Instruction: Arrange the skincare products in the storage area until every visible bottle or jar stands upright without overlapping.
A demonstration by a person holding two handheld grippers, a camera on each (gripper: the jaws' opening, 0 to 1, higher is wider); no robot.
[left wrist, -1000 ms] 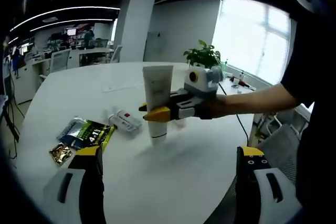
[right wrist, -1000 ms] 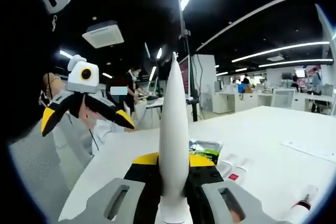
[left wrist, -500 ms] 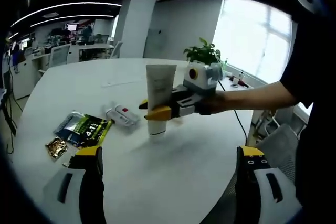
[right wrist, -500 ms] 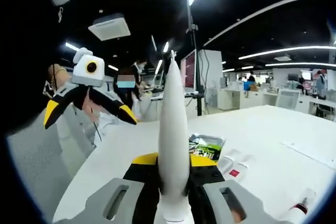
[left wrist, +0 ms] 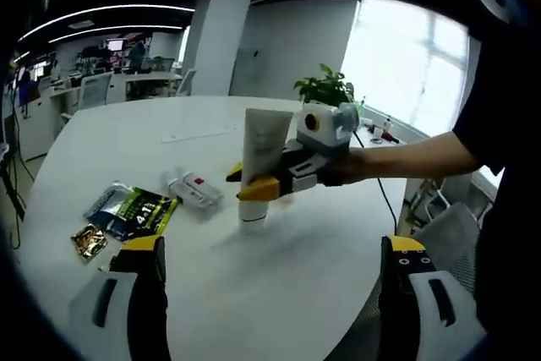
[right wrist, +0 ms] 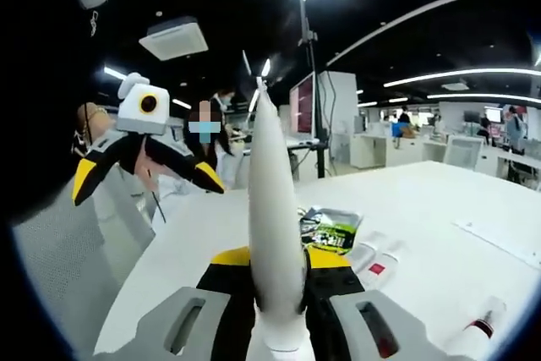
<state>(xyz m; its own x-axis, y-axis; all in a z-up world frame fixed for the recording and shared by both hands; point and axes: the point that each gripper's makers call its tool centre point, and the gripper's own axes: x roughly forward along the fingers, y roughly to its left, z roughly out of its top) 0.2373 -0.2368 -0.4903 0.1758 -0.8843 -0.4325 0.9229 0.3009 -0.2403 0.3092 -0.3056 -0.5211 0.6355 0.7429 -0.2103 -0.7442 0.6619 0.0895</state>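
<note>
On the white bench (left wrist: 279, 293), the right tool (left wrist: 258, 185) grips a white tube (left wrist: 262, 154) that stands cap-down, slightly tilted, its cap touching the surface. The left tool (left wrist: 270, 293) hangs apart with jaws spread wide, holding nothing. Left of the tube lie two small tubes (left wrist: 193, 190), a green sachet (left wrist: 145, 211) and a gold packet (left wrist: 90, 243). A potted plant (left wrist: 325, 88) stands behind.

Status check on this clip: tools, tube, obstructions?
Right tool shut on white tube, cap down on table, slightly tilted. Left tool open, held off. Sachets and small tubes lying nearby.
</note>
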